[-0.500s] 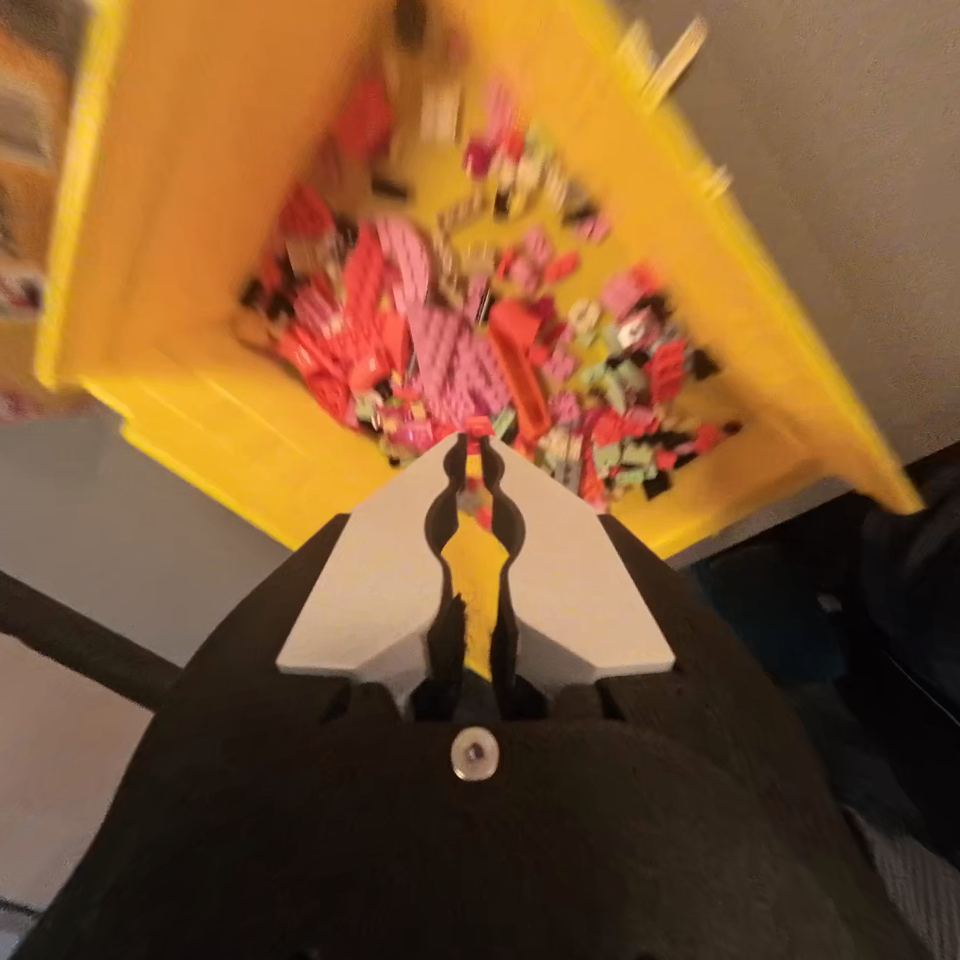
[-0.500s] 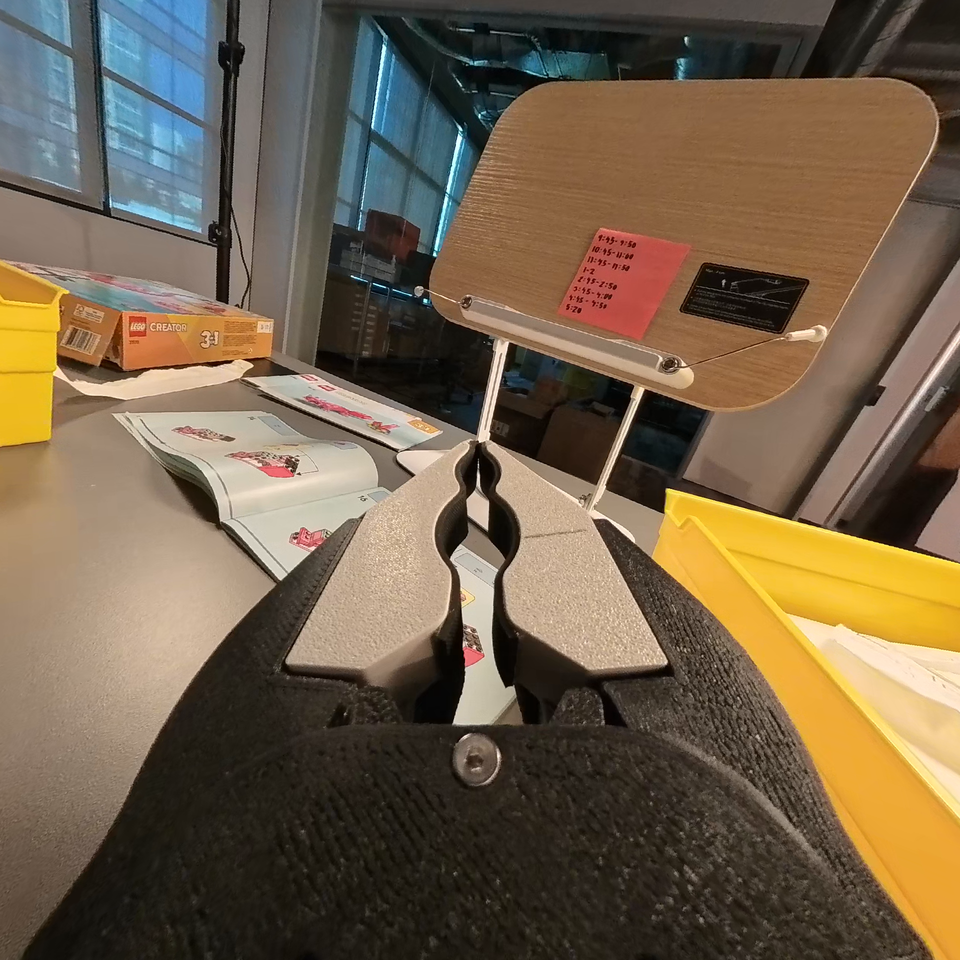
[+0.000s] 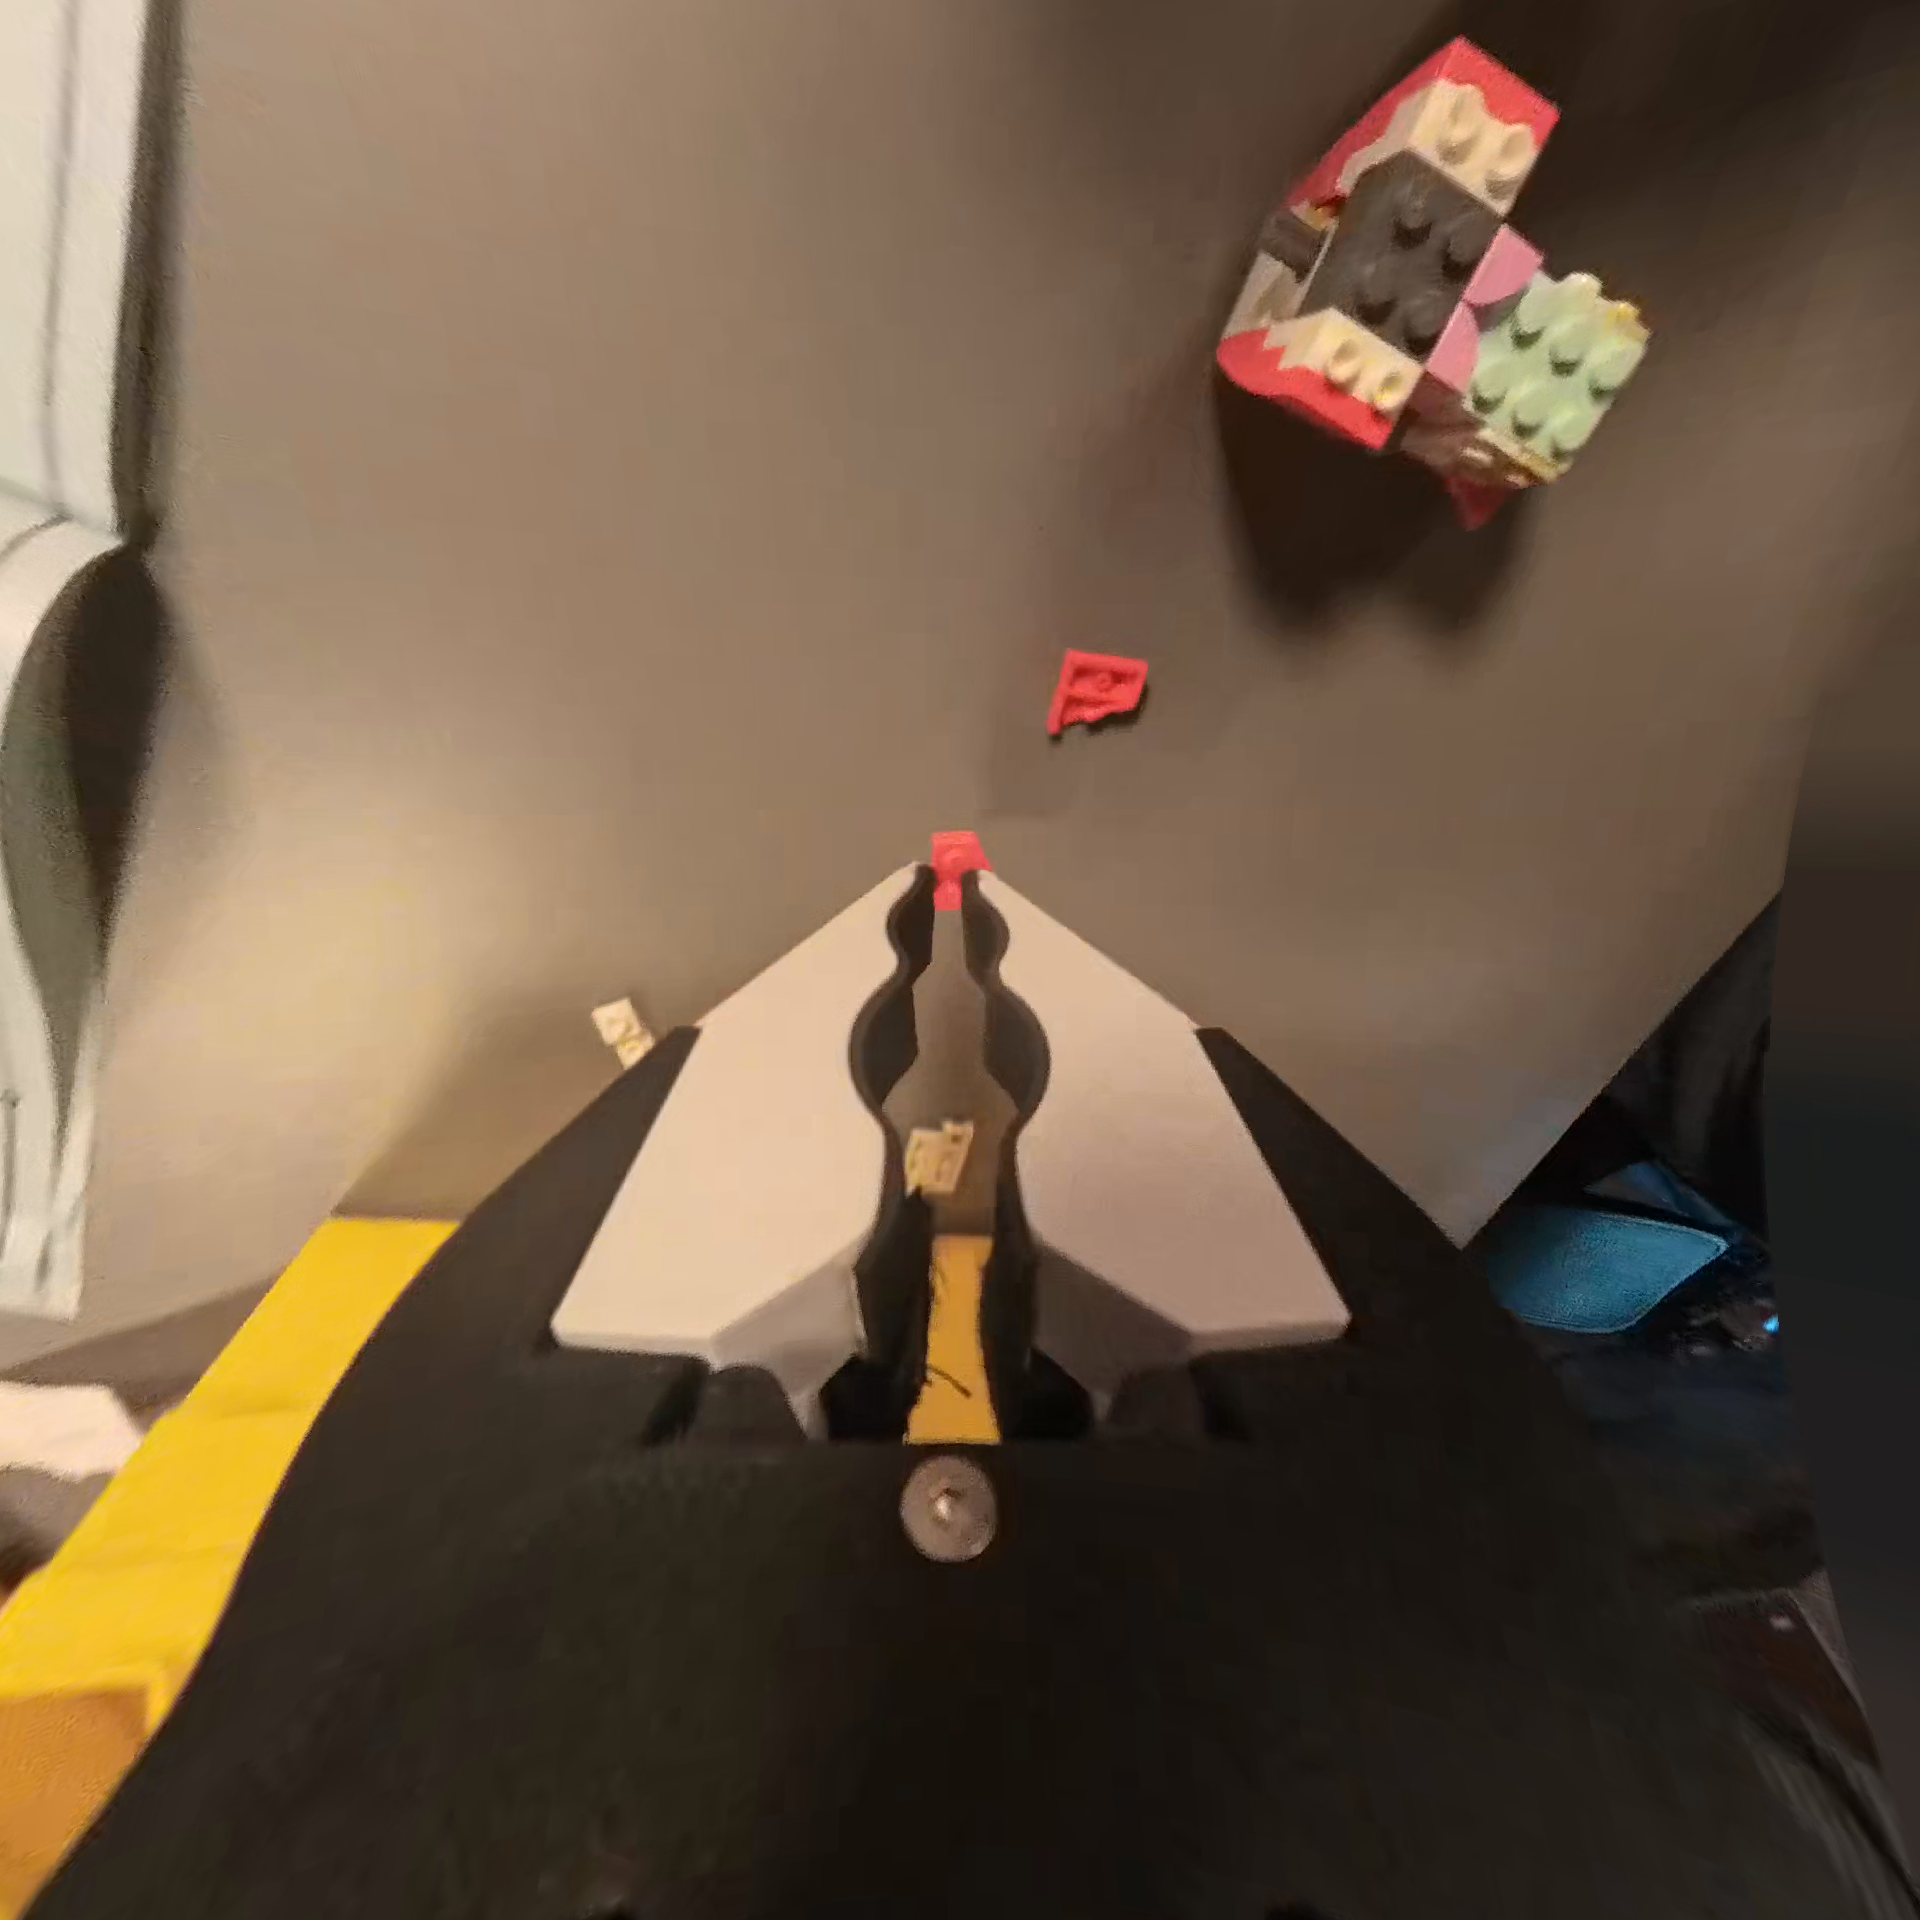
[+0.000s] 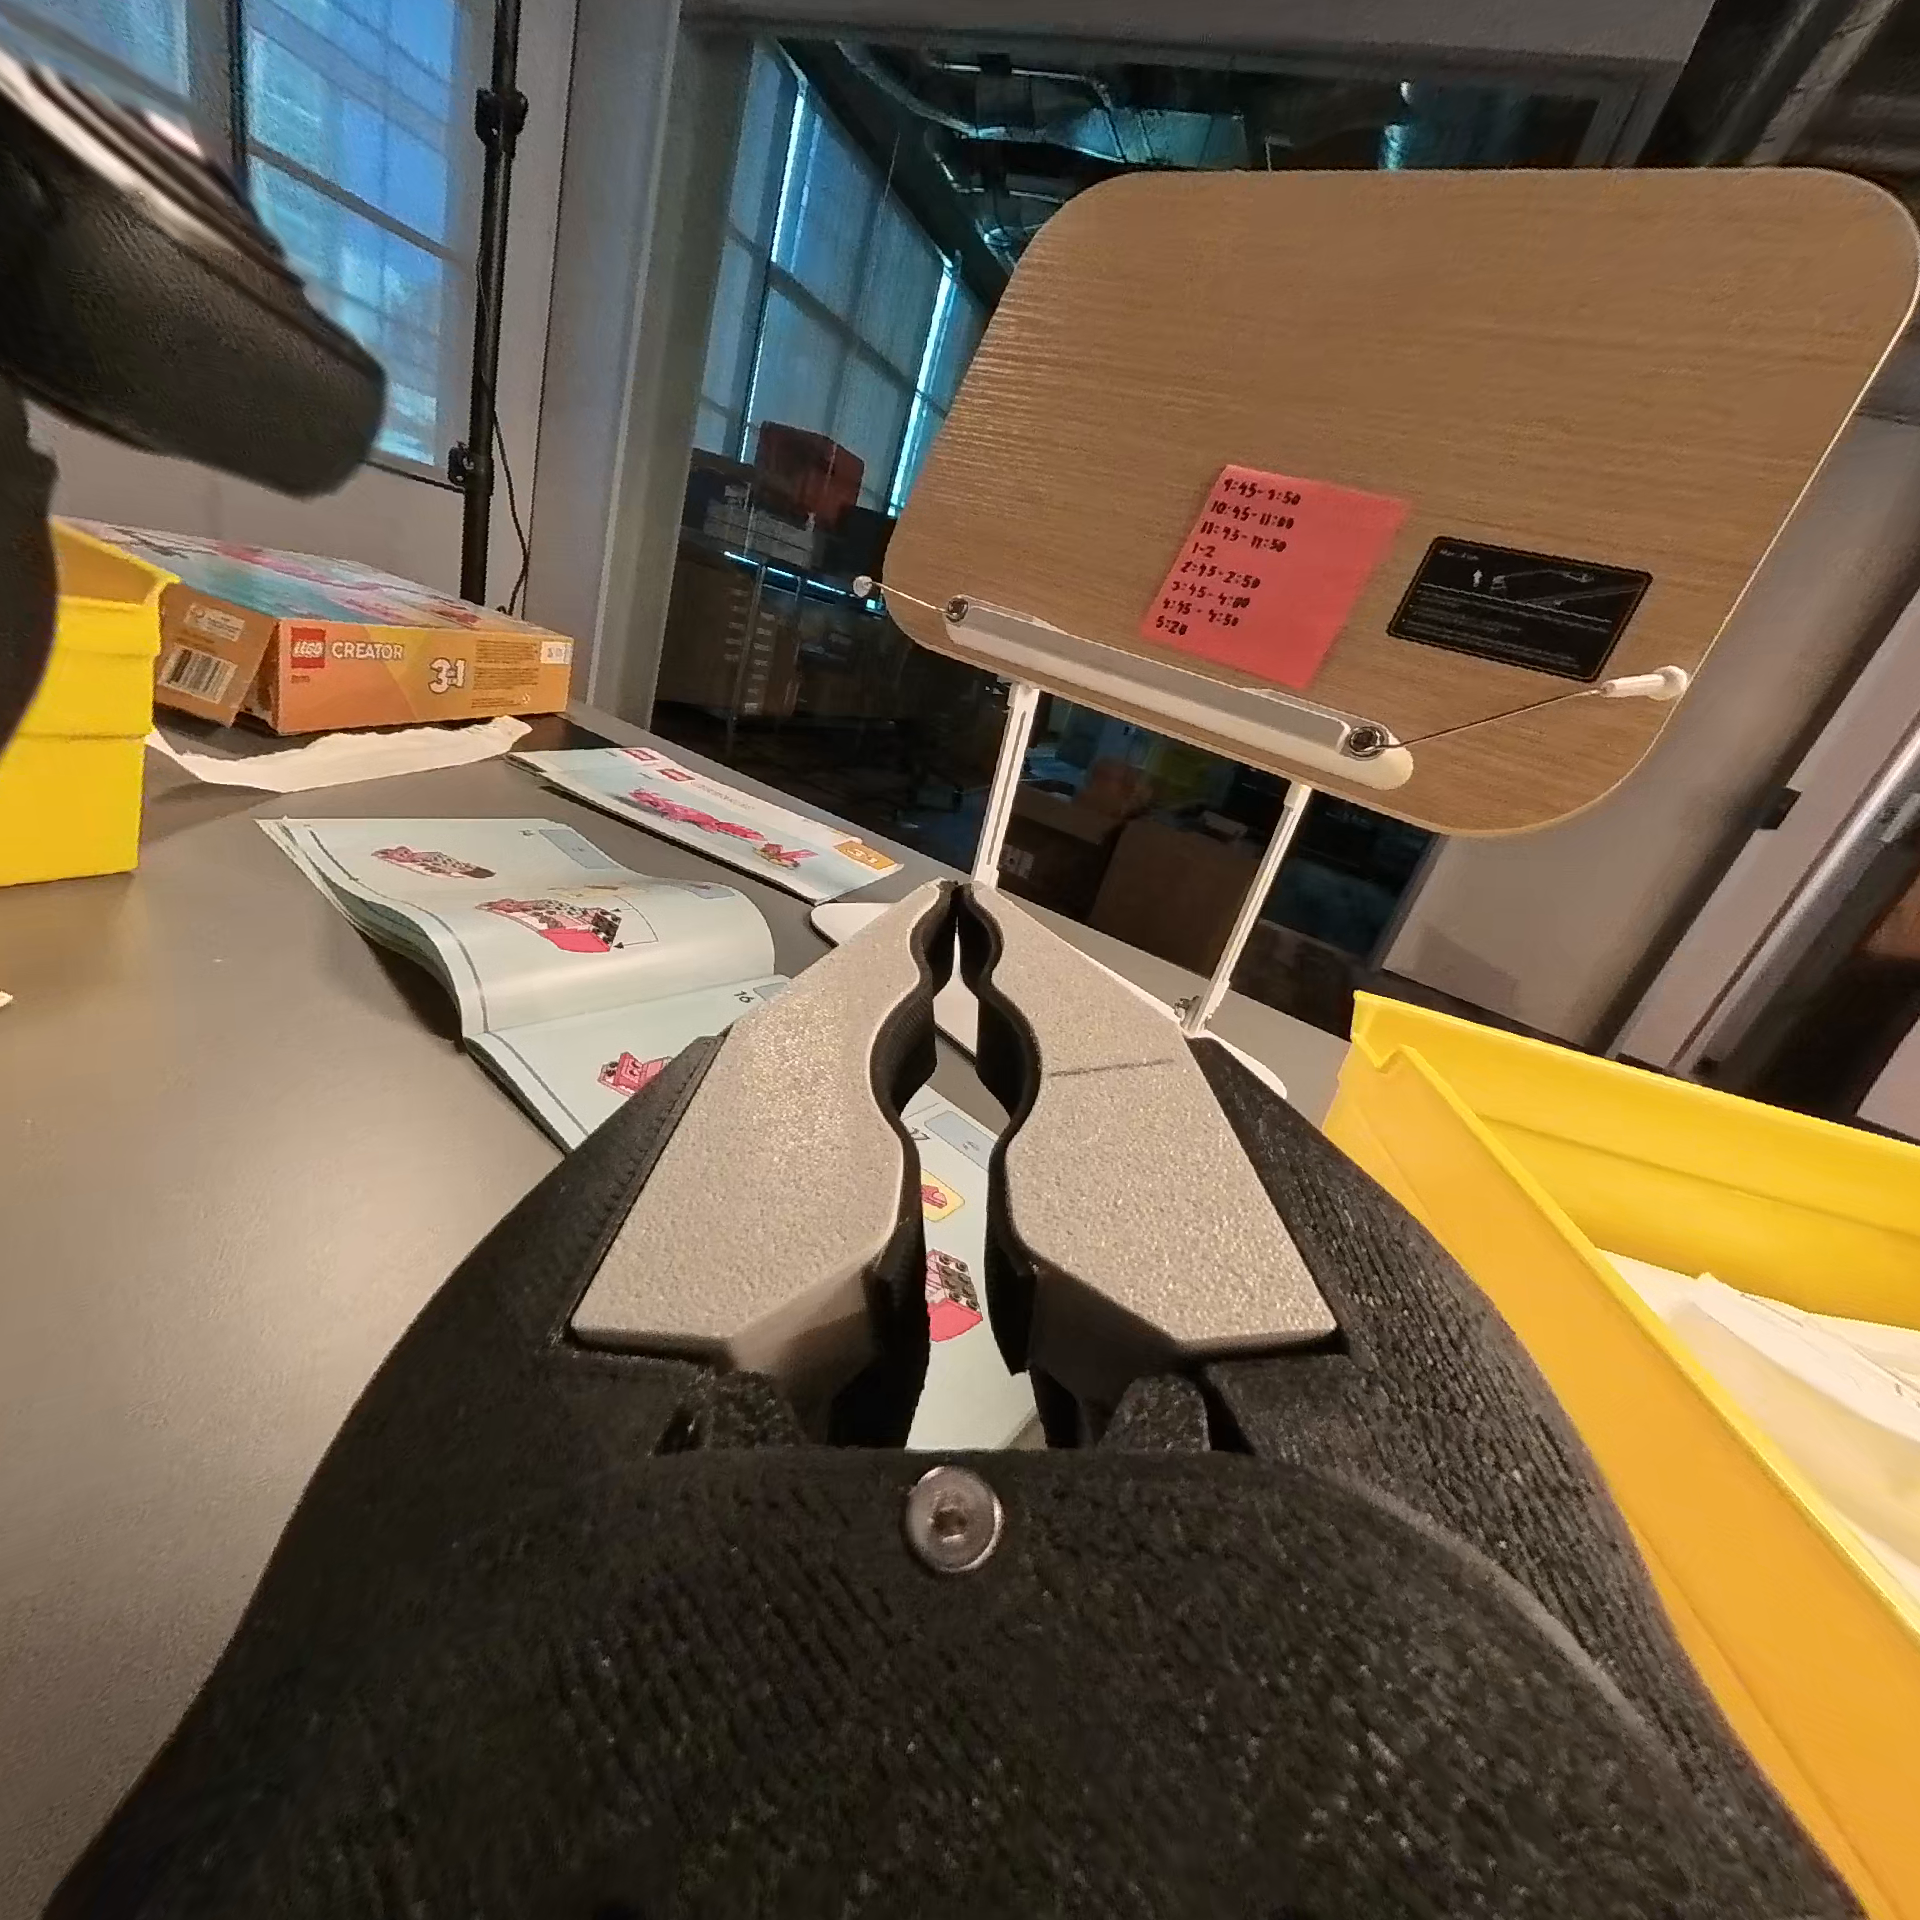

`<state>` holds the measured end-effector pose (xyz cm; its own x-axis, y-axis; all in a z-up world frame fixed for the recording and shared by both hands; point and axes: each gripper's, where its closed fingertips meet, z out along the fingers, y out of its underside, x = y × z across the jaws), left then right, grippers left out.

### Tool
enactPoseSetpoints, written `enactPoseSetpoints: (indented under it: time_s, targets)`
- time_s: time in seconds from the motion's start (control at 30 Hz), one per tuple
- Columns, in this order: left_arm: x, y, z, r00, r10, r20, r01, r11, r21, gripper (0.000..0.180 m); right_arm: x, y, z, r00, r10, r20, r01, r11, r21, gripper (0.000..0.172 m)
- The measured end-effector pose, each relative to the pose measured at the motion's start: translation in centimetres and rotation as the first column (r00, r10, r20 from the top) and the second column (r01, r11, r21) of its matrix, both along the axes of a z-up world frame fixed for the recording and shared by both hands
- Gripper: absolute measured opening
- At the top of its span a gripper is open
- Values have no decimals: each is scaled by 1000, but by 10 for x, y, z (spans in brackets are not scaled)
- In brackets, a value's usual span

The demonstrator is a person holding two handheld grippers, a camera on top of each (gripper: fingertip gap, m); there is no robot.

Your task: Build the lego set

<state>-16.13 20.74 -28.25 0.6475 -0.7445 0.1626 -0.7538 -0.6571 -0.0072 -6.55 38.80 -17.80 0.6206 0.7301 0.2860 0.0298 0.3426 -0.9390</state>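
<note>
Bricks are the matter at hand, and the left gripper (image 3: 948,873) has its jaws clenched on a small red piece (image 3: 954,864) that pokes out past the tips, above the grey bench (image 3: 623,520). Far and to the right on the bench sits a part-built brick model (image 3: 1423,281) of red, black, cream and pale green. Between it and the tips lies a loose red plate (image 3: 1096,688), well apart from both. Two small cream pieces (image 3: 623,1031) lie nearer, one beside the left finger, and a yellow bin's (image 3: 208,1455) wall shows near left. The right gripper (image 4: 956,902) rests with its jaws pressed together on nothing, above an open instruction booklet (image 4: 540,935). By my judgement the build is partly done, with loose pieces not yet joined.
</note>
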Motion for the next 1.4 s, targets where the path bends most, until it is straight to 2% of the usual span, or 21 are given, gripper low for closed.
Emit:
enactPoseSetpoints:
  time_s: [0.2, 0.33, 0.43, 0.57, 0.67, 0.77, 0.9, 1.07, 1.23, 1.33, 1.4]
  targets:
    - [3, 3, -14, 1000, 23, 9, -23, 999, -39, 5, -3, -1, 0, 1000, 7, 9, -7, 1000, 5, 0]
    - [12, -1, -16, 997, 35, 67, -30, 996, -83, 17, -2, -1, -1, 1000, 3, 8, -3, 1000, 2, 0]
    - [12, 2, -9, 992, 62, 108, -56, 997, -57, 20, -2, -2, -1, 1000, 8, 10, -8, 1000, 6, 0]
    - [-19, 8, 34, 985, 121, 126, -134, 985, 107, 23, -2, -4, -1, 1000, 9, 16, -10, 1000, 13, 0]
    - [-73, 7, 78, 962, 251, 111, -272, 925, 267, 18, -3, -3, -1, 1000, 7, 23, -7, 1000, 15, 0]
    - [-139, -20, 98, 909, 416, 21, -400, 859, 320, 8, -3, -3, -2, 1000, 3, 26, -3, 1000, 15, 0]
    - [-187, -62, 80, 858, 510, -53, -478, 833, 278, 0, -3, -2, -3, 999, -4, 32, 4, 1000, 17, 0]
    - [-199, -100, 34, 859, 501, -106, -477, 858, 192, 0, -2, -1, -3, 999, -20, 39, 20, 1000, 21, 0]
    - [-176, -87, 17, 888, 457, 46, -454, 860, 234, 14, -4, -1, -5, 998, -30, 59, 29, 999, 32, 0]
    - [-180, -75, 9, 905, 425, 0, -406, 865, 294, 14, -6, -2, -6, 996, -35, 78, 31, 999, 43, 0]
    - [-174, -68, 6, 920, 391, 18, -377, 874, 307, 11, -6, -2, -7, 996, -42, 84, 38, 998, 48, 0]
